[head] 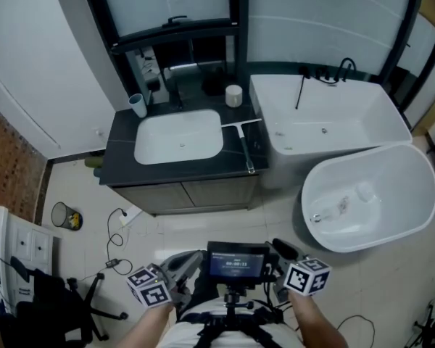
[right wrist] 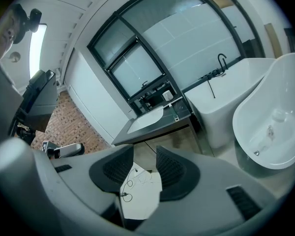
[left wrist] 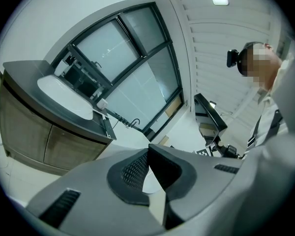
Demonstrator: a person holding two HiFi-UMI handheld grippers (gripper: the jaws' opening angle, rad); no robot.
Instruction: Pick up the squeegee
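Observation:
The squeegee (head: 244,147) lies on the dark vanity counter (head: 119,133), right of the sink, white blade at the back and handle pointing to the front edge. It also shows small and far in the left gripper view (left wrist: 106,123) and the right gripper view (right wrist: 175,109). Both grippers are low by the person's body, well short of the vanity. My left gripper (head: 191,258) (left wrist: 148,151) has its pad tips touching with nothing between them. My right gripper (head: 277,246) (right wrist: 144,154) stands open and empty, over floor and a cable.
A white basin (head: 180,138) sits in the counter, with a cup (head: 138,105) and a white jar (head: 233,95) behind it. A rectangular tub (head: 326,114) and an oval tub (head: 370,198) stand right. A bin (head: 67,216), a cable (head: 116,230) and a black stand (head: 51,296) occupy the floor at left.

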